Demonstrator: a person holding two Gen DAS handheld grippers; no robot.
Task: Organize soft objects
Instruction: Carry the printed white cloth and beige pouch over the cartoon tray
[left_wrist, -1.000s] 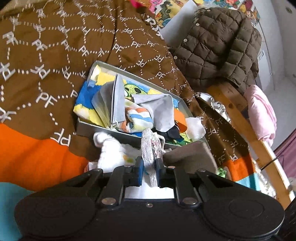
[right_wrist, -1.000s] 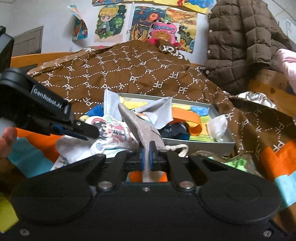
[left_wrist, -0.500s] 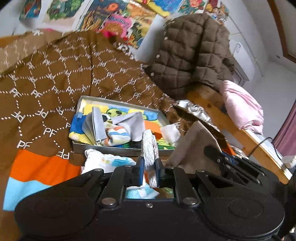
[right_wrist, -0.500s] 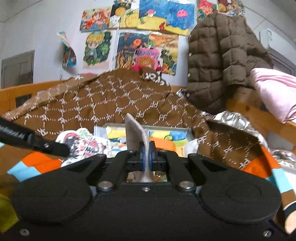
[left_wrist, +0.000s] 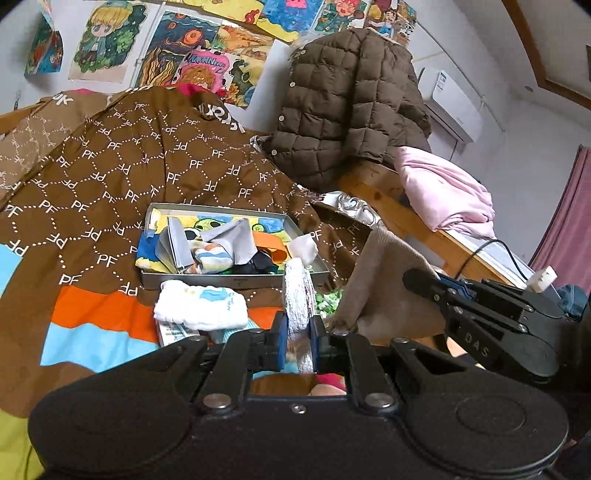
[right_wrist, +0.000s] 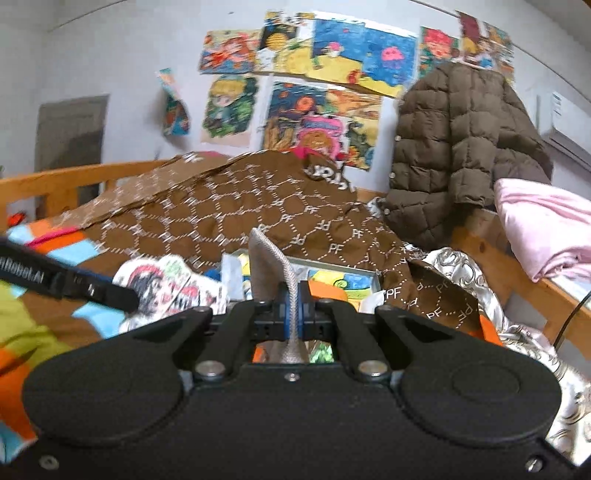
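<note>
My left gripper (left_wrist: 298, 326) is shut on the edge of a white textured cloth (left_wrist: 295, 288), which stands up edge-on between the pads. In the right wrist view it shows as a cartoon-printed cloth (right_wrist: 162, 280) at the left gripper (right_wrist: 127, 297). My right gripper (right_wrist: 293, 314) is shut on a tan knit cloth (right_wrist: 267, 266). In the left wrist view the right gripper (left_wrist: 412, 278) holds that tan cloth (left_wrist: 384, 284) up at the right. Beyond both lies a grey box (left_wrist: 236, 282) with several soft pieces in it.
A white printed sock (left_wrist: 201, 306) lies in front of the box on a brown patterned duvet (left_wrist: 129, 166). A brown quilted jacket (left_wrist: 347, 110) and a pink blanket (left_wrist: 443, 188) hang over the wooden bed rail (left_wrist: 388, 206). Silver foil fabric (right_wrist: 461, 273) lies at the right.
Both grippers have risen and drawn back from the box, each still holding its cloth. The right gripper with the tan cloth has come into the left wrist view.
</note>
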